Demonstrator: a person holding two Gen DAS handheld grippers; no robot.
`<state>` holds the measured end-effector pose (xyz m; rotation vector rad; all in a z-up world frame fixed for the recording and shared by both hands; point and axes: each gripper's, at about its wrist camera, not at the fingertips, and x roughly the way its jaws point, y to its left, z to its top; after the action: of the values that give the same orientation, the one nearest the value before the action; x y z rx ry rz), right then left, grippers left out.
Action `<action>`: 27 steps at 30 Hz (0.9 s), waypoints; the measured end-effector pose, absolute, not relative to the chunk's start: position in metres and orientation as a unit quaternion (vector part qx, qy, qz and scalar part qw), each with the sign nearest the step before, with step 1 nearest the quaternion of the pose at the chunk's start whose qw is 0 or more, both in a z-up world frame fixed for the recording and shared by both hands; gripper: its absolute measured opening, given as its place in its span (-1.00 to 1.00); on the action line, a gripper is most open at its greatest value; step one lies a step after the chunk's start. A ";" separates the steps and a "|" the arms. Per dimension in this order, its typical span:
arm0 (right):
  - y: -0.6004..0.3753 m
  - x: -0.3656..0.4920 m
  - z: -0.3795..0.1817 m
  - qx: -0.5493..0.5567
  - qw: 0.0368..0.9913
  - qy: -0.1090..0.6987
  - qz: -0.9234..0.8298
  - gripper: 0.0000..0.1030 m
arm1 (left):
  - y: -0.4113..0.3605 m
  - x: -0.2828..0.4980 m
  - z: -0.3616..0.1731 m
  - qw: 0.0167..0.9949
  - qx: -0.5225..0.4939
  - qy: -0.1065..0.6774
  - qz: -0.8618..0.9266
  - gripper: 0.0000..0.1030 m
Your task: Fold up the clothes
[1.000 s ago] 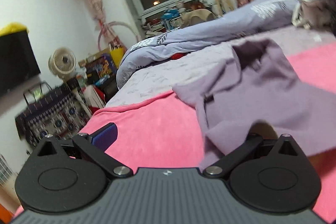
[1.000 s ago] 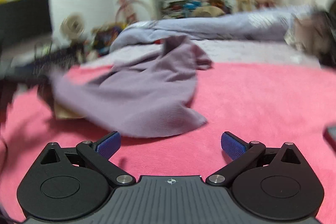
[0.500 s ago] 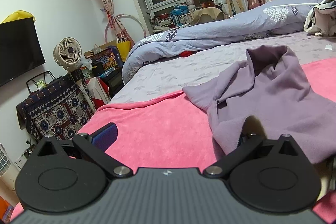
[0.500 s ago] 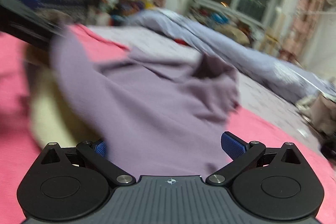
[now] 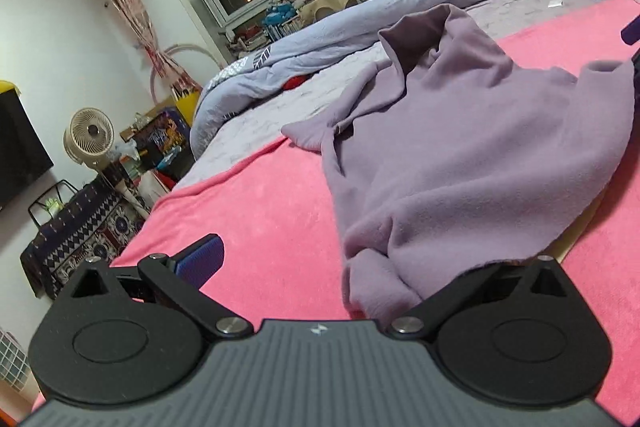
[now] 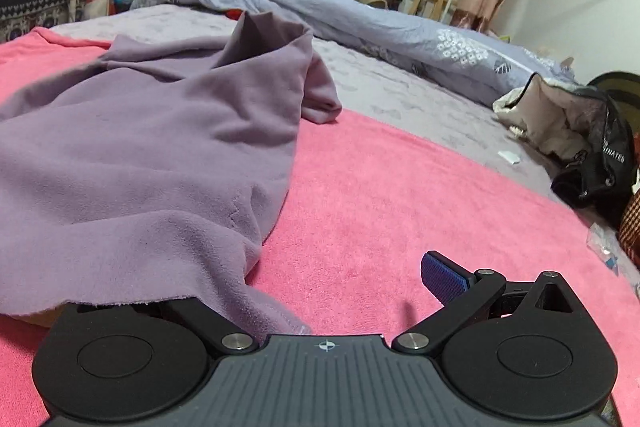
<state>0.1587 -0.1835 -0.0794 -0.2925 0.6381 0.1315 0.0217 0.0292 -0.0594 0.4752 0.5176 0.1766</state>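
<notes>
A crumpled purple fleece garment [image 5: 460,155] lies on a pink blanket [image 5: 260,211]. It also shows in the right wrist view [image 6: 140,155]. My left gripper [image 5: 352,263] is open at the garment's near hem; the cloth drapes over and hides its right finger, while the left blue pad [image 5: 200,257] is bare. My right gripper [image 6: 288,287] is open at the other near corner; the hem covers its left finger and the right blue pad [image 6: 444,277] is bare over the pink blanket [image 6: 400,195].
A rolled pale-blue duvet [image 5: 360,23] lies along the bed's far side. A bag and clothes pile [image 6: 580,135] sit at the right. A fan [image 5: 90,131], boxes and a patterned cloth stand beside the bed on the left.
Both grippers have moved in close to the garment's near hem. The cloth has settled lower and now drapes over one finger of each gripper.
</notes>
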 end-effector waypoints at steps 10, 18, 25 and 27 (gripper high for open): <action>-0.215 0.135 -0.052 -0.084 0.952 0.291 0.038 0.33 | 0.063 0.027 -0.047 0.940 0.167 0.254 0.156 1.00; -0.221 0.071 0.000 -0.128 0.984 0.115 -0.043 -0.08 | 0.069 0.021 -0.018 0.944 0.168 0.207 0.196 1.00; -0.245 0.033 -0.016 -0.124 0.971 0.206 0.014 -0.46 | 0.089 -0.007 -0.011 0.940 0.173 0.224 0.190 1.00; -0.246 0.035 -0.041 -0.122 0.958 0.256 0.027 -0.45 | 0.091 -0.008 -0.025 0.931 0.181 0.251 0.191 1.00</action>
<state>0.0348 -0.2460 -0.0409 -0.2476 0.5197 0.0547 -0.0085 0.0913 -0.0251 0.3702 0.5148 0.3909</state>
